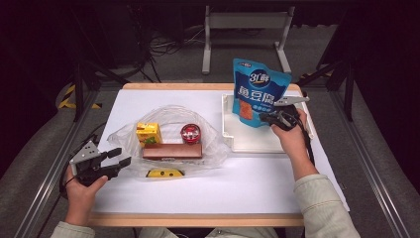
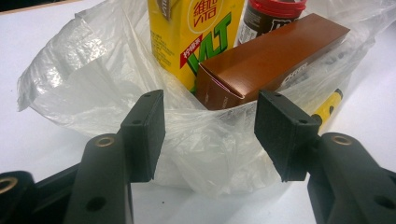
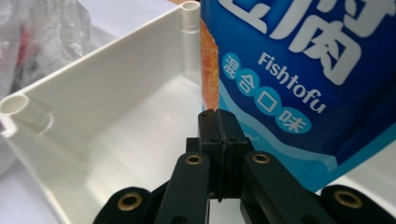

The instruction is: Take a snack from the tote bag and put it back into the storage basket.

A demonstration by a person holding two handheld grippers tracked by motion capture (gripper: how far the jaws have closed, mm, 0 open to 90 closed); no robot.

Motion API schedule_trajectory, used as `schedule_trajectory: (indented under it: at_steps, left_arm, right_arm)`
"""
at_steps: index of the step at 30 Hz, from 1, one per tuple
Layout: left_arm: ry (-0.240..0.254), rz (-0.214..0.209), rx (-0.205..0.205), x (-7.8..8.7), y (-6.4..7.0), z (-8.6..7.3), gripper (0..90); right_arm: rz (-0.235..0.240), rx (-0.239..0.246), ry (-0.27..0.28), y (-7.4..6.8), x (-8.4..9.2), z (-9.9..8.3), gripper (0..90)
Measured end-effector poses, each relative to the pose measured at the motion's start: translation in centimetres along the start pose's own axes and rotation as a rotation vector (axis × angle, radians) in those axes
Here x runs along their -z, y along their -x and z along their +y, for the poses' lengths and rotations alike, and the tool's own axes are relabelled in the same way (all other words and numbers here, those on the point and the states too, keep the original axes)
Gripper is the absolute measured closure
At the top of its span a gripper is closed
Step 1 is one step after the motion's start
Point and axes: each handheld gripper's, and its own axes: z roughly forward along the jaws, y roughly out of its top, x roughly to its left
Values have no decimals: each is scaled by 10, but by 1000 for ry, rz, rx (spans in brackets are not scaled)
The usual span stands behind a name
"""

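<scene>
Two grippers are working over a white table (image 1: 257, 178) in a dark room: the right gripper (image 1: 267, 118) is pinching a blue pouch (image 1: 257, 91) above the tray (image 1: 247, 141) near the far right corner; the left gripper (image 1: 120, 157), jaws parted, is waiting by the near left edge.

Bare table (image 1: 247, 183) before plastic bag (image 1: 213, 144)

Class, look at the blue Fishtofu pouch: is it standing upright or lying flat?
Upright. The blue pouch stands tall over the white tray, its bottom edge pinched in the shut right gripper.
</scene>
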Motion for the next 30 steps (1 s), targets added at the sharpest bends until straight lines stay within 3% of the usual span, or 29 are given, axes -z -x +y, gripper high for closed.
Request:
schedule_trajectory:
  at_steps: [17,30]
  left_arm:
    - [1,-2,-1,0,0,0,439]
    - [3,-1,3,1,0,0,439]
  right_arm:
    - [-113,-32,-73,13,-16,-2,900]
    - [-165,-79,-75,24,-15,-5,900]
